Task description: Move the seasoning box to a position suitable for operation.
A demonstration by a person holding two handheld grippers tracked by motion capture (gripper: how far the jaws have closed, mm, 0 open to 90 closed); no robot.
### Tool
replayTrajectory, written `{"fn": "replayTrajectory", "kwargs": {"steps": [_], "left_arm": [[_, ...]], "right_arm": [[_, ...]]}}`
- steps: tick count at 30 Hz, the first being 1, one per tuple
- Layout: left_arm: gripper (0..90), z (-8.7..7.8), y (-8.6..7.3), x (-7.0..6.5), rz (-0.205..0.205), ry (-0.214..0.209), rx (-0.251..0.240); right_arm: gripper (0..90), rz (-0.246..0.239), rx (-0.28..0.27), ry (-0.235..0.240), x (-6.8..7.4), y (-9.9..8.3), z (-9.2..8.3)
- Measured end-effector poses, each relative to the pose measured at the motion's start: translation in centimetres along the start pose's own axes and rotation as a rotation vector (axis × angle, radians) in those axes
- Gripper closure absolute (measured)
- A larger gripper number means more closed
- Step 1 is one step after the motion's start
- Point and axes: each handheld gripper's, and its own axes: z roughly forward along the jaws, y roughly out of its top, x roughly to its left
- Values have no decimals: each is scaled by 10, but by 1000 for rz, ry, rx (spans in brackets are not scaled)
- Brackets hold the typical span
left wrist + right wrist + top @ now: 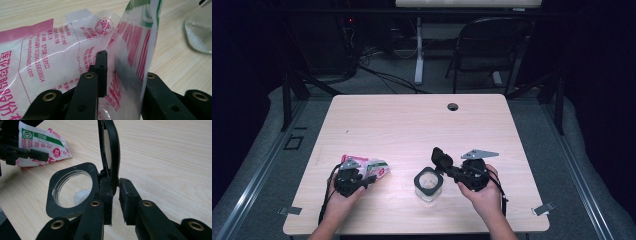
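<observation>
High view: left gripper (371,179) jaws clamp clear pink-printed plastic pouch (374,165) near bench's front left; right gripper (443,161) jaws pinch upright black hinged lid (110,152) of square glass jar (428,186) at front centre. Risks: thin film slipping free, lid pull tipping jar.

A clear plastic packet (364,166), printed in pink characters with a green-and-white band, lies on the tabletop (412,125) at the near left, one flap standing up on edge. To its right stands a square glass jar (428,186) with a black collar, a little white powder at its bottom. Its hinged black lid (442,159) is tipped up, open.
</observation>
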Motion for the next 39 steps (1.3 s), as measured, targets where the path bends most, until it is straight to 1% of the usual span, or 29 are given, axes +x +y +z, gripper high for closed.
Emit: {"fn": "replayTrajectory", "kwargs": {"steps": [1,4,5,7,8,9,11,13,21,22,24,27,30,35,36,39], "left_arm": [[762,0,0,0,0,0,0],[762,1,0,-1,-16,19,-1],[766,1,-1,-1,-11,18,-1],[779,0,-1,-2,2,35,-3],[801,0,-1,-3,13,33,-1],[805,0,-1,-3,13,33,-1],[821,0,-1,-4,31,42,4],[832,1,-1,-4,34,49,4],[879,0,0,-4,30,53,6],[885,0,0,-3,32,50,14],[892,0,0,-4,37,61,8],[900,0,0,-4,46,63,9],[900,0,0,-4,47,64,8],[900,0,0,-3,44,58,2],[900,-1,1,-2,42,46,8],[900,-2,2,-2,41,46,7]], "right_arm": [[815,0,0,0,0,0,0],[830,3,-7,-3,-1,1,1],[833,7,-8,1,-2,1,1],[833,11,-12,-1,-2,2,1],[832,14,-16,3,-3,3,2],[829,14,-16,3,-3,3,2],[813,11,-13,-4,-2,3,2],[796,11,-10,-5,-2,2,1],[758,7,-8,-1,0,1,0],[752,6,-8,0,0,0,0],[745,4,-3,0,1,0,0],[727,-1,-1,2,2,0,-1],[721,5,-3,4,2,-1,0],[711,-1,0,3,2,-2,-1],[704,3,4,7,2,-2,-2],[696,0,8,8,3,-2,-3]]}}
